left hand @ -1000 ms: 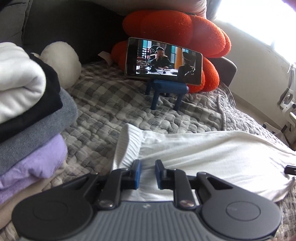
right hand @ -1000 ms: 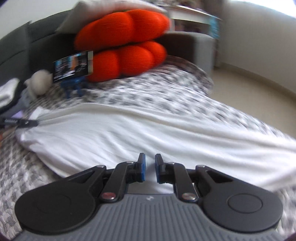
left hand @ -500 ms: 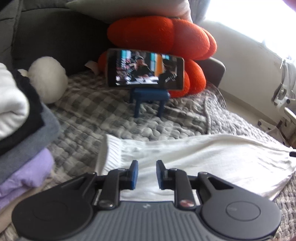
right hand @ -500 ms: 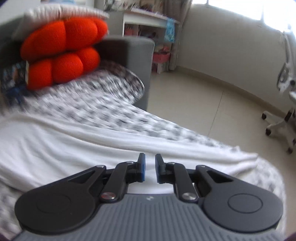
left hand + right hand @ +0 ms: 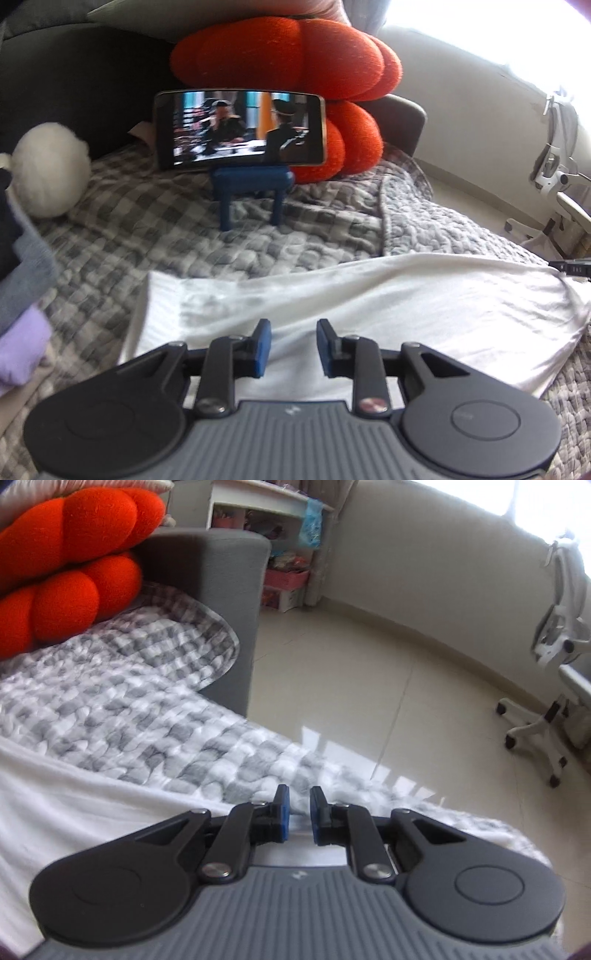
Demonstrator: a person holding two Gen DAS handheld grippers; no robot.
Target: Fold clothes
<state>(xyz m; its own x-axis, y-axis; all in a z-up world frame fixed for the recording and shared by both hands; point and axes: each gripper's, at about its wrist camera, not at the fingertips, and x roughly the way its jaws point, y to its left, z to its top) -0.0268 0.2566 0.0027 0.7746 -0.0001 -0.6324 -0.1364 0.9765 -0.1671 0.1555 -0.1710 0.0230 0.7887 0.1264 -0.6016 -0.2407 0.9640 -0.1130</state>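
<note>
White knit garment [image 5: 369,306] lies stretched flat across grey-and-white checked quilt [image 5: 155,236], ribbed hem at left, just right of stacked folded clothes [image 5: 26,288]. Left gripper [image 5: 292,345] low over near edge by hem, jaws just been opening, now spread, nothing pinched between them. Right gripper [image 5: 298,814] over far-right end of garment, jaws slightly parted, no cloth visibly caught. Step judged: lay-out done, fold not started. Next: both close on near-edge corners, lift together, carry across.
</note>
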